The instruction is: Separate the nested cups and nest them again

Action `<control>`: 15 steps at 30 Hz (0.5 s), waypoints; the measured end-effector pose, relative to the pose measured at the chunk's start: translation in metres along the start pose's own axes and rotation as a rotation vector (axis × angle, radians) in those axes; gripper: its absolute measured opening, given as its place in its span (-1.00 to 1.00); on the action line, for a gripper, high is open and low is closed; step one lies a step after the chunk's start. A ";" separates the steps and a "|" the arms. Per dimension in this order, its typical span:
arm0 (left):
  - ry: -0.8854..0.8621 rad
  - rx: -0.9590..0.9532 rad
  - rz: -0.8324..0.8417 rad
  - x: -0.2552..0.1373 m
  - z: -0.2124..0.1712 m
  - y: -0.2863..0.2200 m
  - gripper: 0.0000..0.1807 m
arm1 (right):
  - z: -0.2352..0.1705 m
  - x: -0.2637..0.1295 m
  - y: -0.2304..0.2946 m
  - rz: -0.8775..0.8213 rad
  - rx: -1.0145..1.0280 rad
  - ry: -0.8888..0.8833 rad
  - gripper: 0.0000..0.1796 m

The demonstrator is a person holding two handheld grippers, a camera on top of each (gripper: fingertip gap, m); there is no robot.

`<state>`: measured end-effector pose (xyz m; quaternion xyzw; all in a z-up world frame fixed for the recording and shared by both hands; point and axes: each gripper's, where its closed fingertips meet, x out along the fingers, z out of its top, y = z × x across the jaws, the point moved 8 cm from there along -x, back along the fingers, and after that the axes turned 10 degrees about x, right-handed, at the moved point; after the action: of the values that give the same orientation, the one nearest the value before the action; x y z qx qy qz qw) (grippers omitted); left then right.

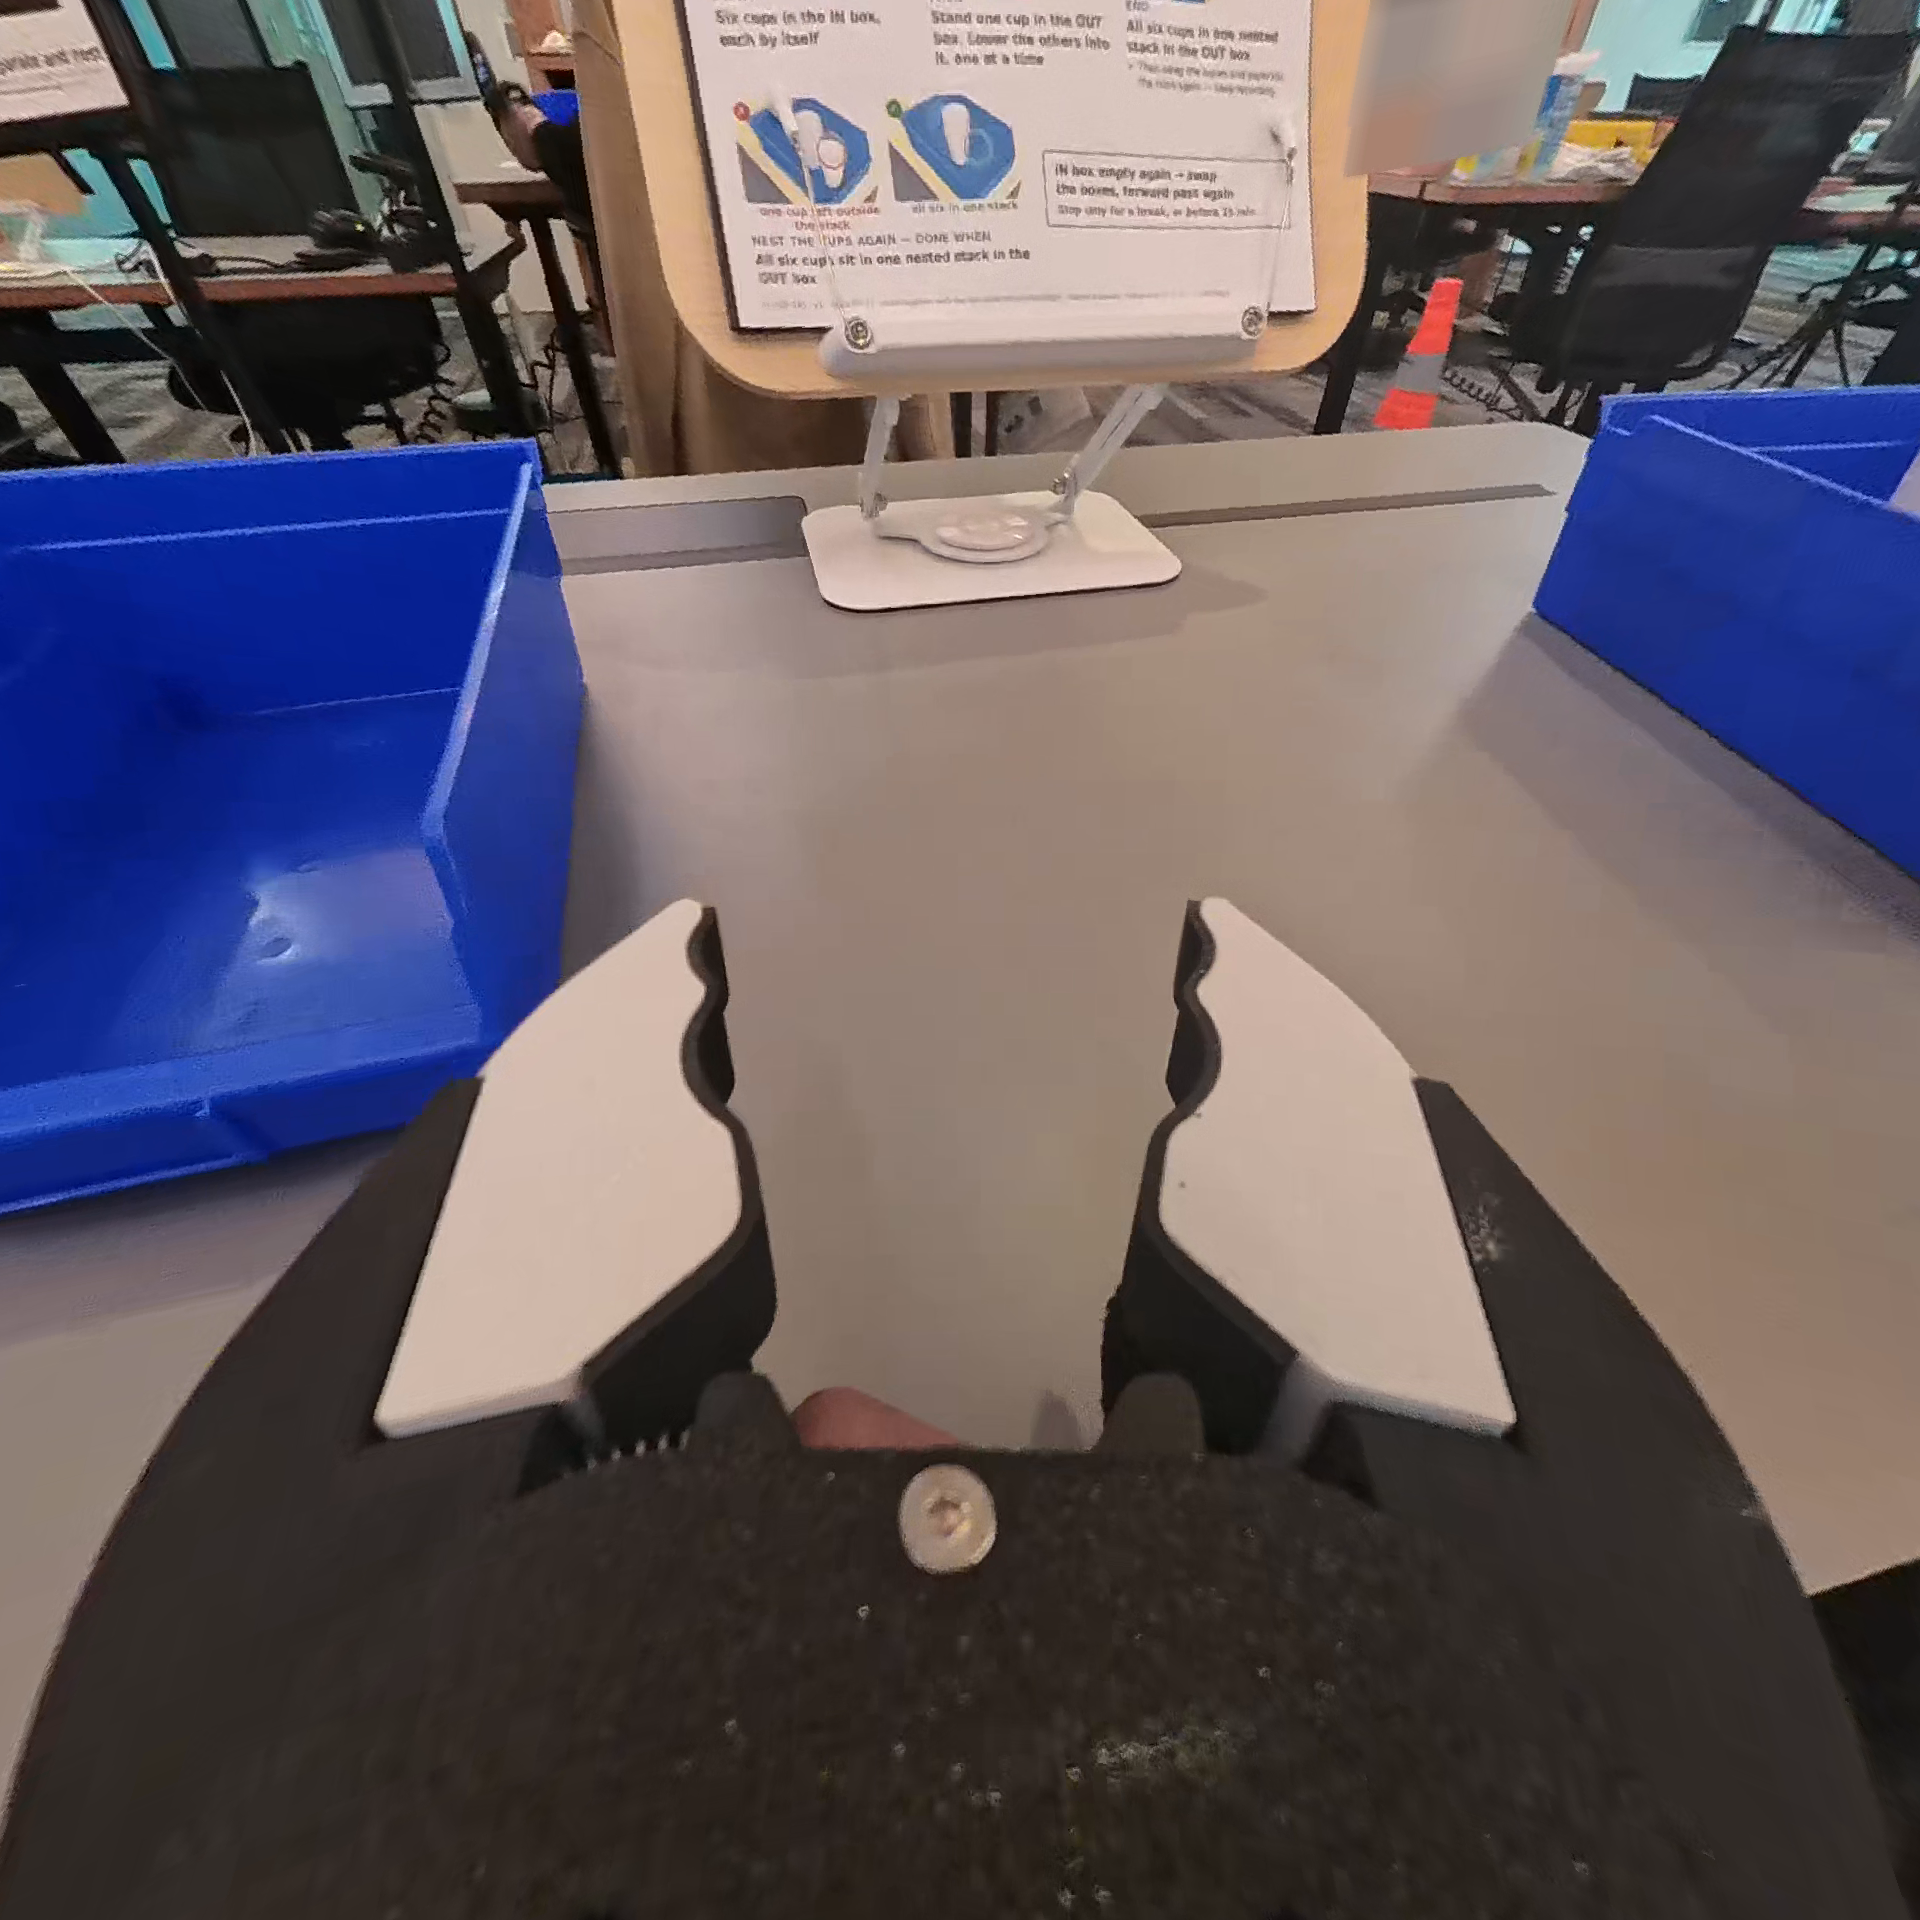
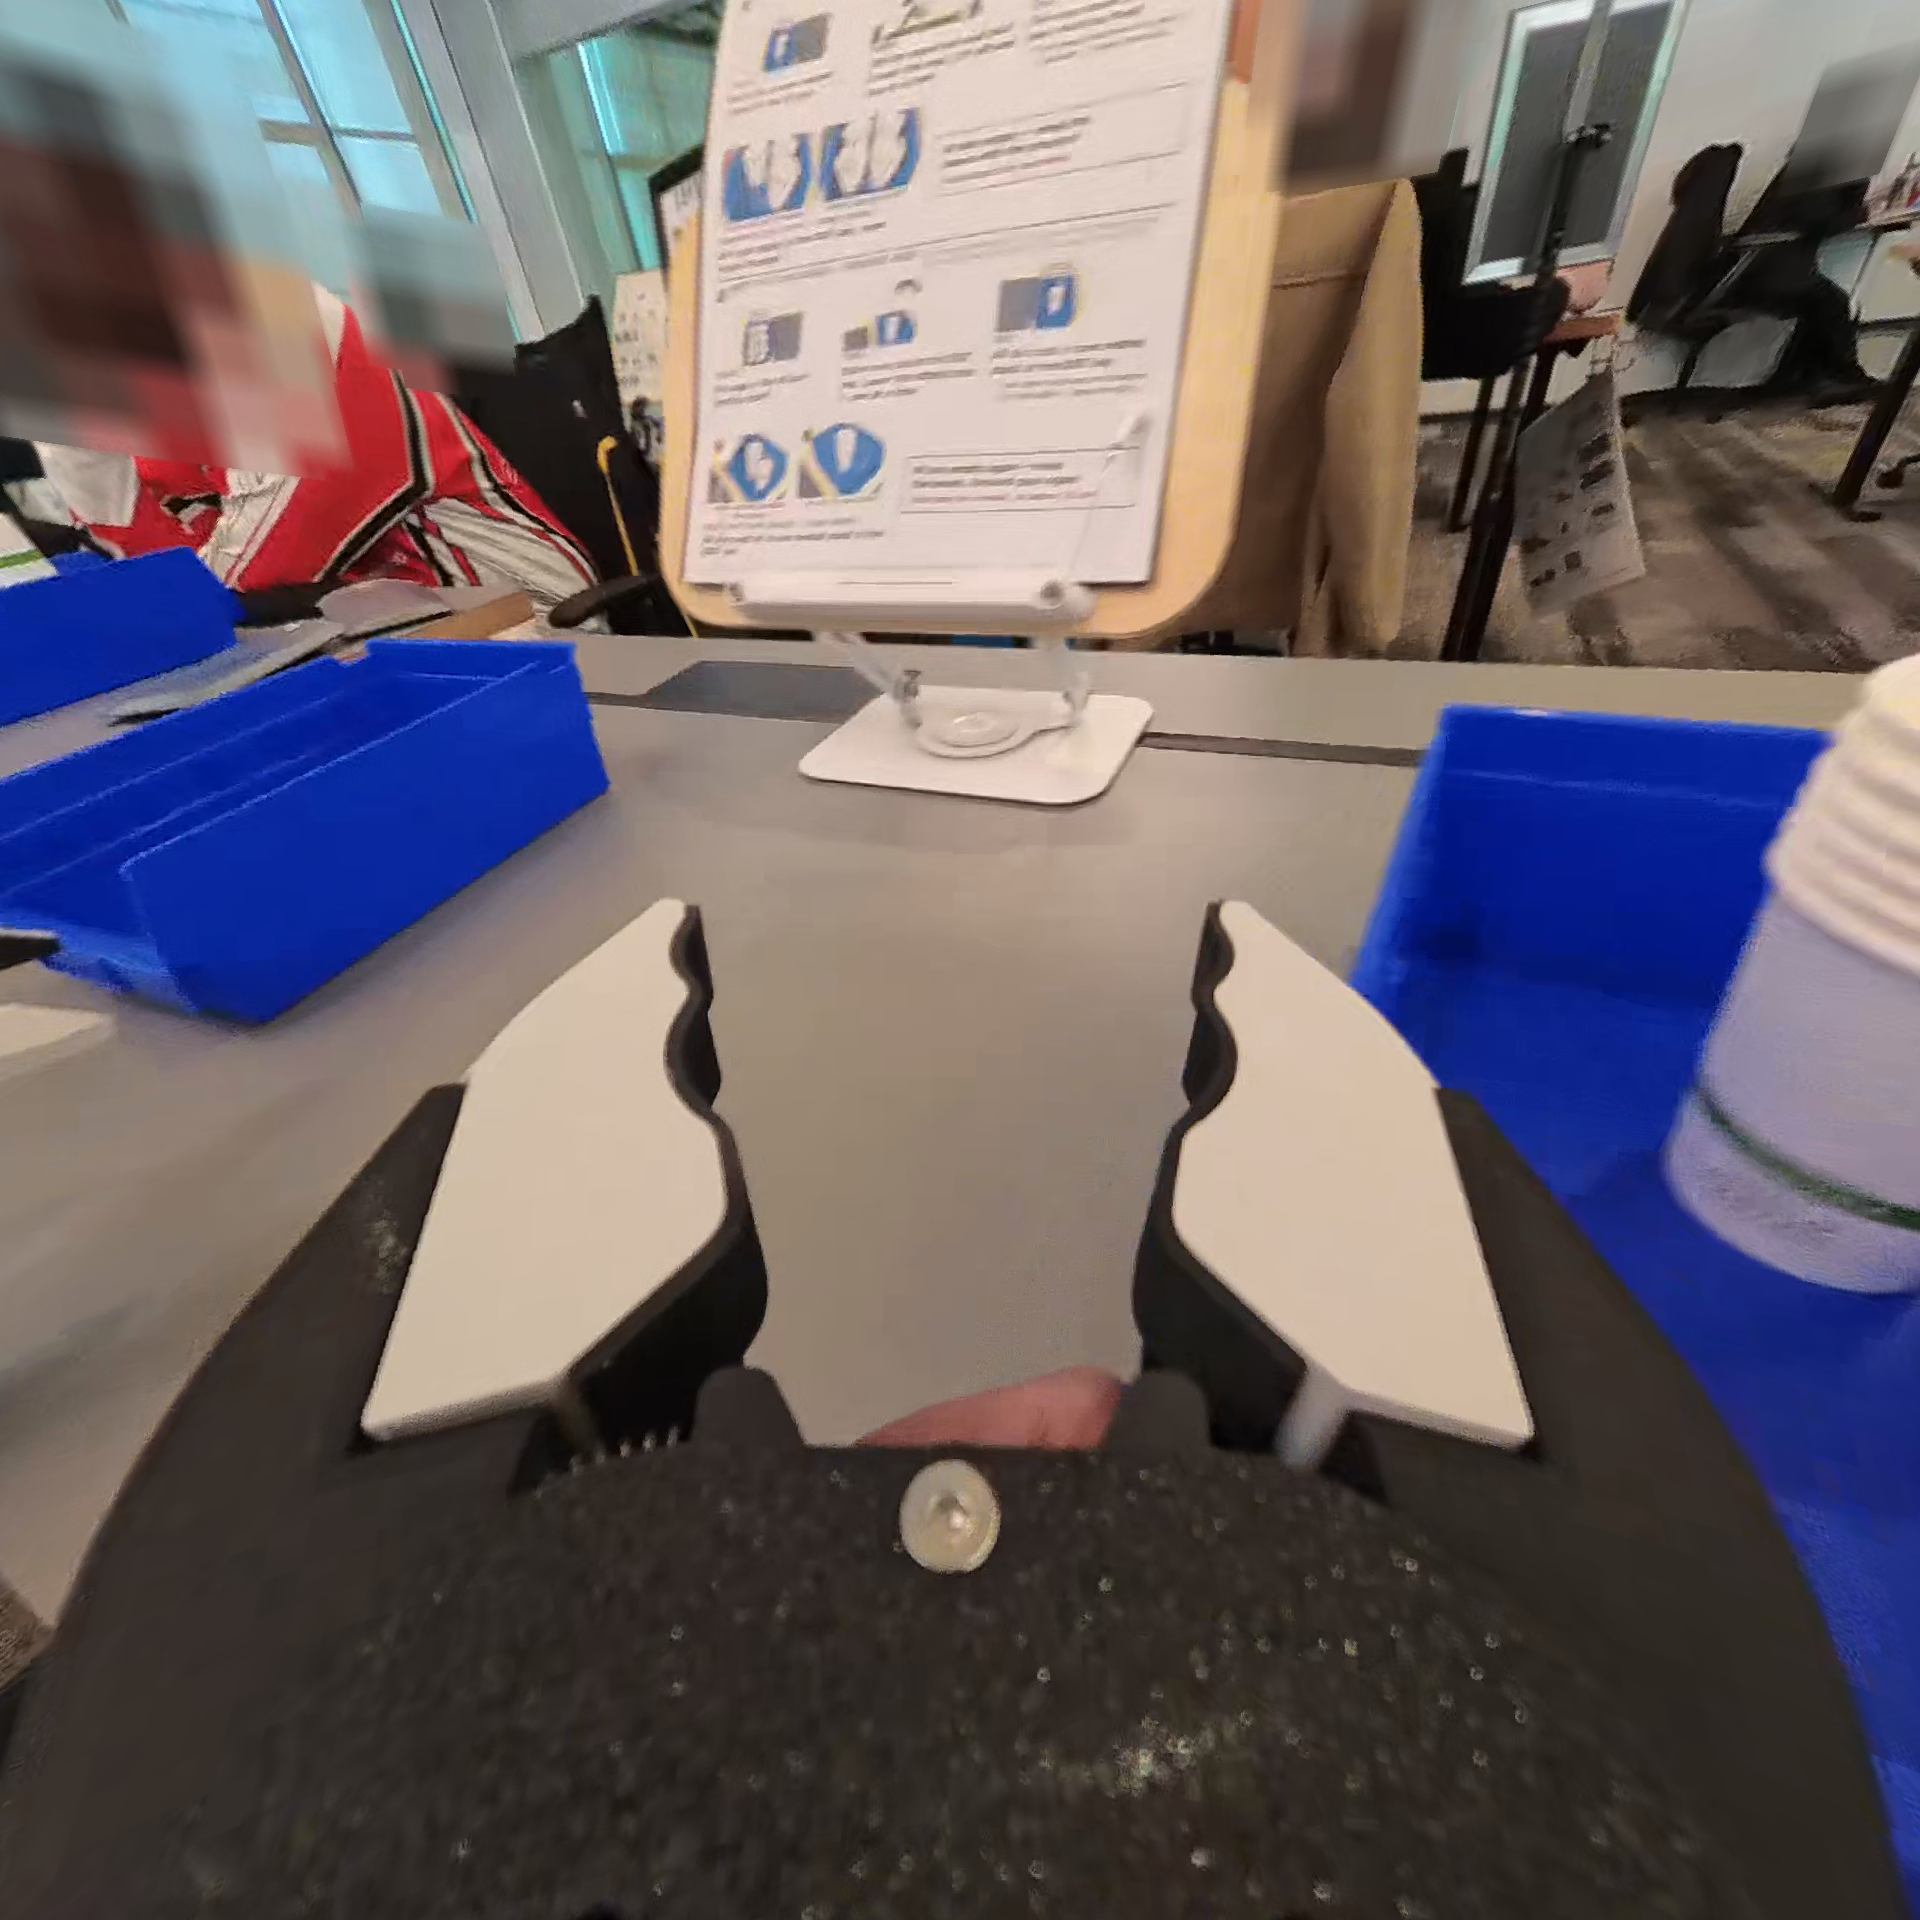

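Stand at table's rear centre; bins left and right; cup stack in right bin.

Right claw spread wide over grey tabletop, gripping nothing. Nested stack of paper cups in right blue bin; far left, another blue bin.

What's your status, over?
Left gripper and right gripper open, empty. Nested cups upright in right bin. Left bin empty. Nothing blocking.
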<state>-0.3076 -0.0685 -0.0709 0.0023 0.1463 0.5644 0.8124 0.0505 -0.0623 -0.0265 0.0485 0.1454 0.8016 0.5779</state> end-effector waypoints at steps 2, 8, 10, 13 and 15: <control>0.017 -0.017 0.009 0.001 -0.004 0.000 -0.09 | -0.019 0.000 0.015 -0.002 -0.018 -0.010 -0.03; -0.014 -0.116 -0.041 -0.011 -0.006 -0.004 -0.18 | -0.051 -0.011 0.023 -0.049 -0.078 0.048 -0.04; -0.009 -0.079 -0.015 -0.012 -0.007 -0.005 -0.16 | -0.056 -0.018 0.022 -0.072 -0.098 0.041 -0.04; -0.009 -0.038 0.009 -0.011 -0.009 -0.008 -0.15 | -0.067 -0.026 0.025 -0.036 -0.081 0.056 -0.07; 0.001 -0.025 0.006 -0.010 -0.011 -0.010 -0.13 | -0.072 -0.027 0.023 -0.070 -0.152 0.074 -0.05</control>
<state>-0.3039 -0.0831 -0.0809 -0.0078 0.1397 0.5686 0.8106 0.0209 -0.1075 -0.0863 -0.0301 0.1069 0.7909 0.6017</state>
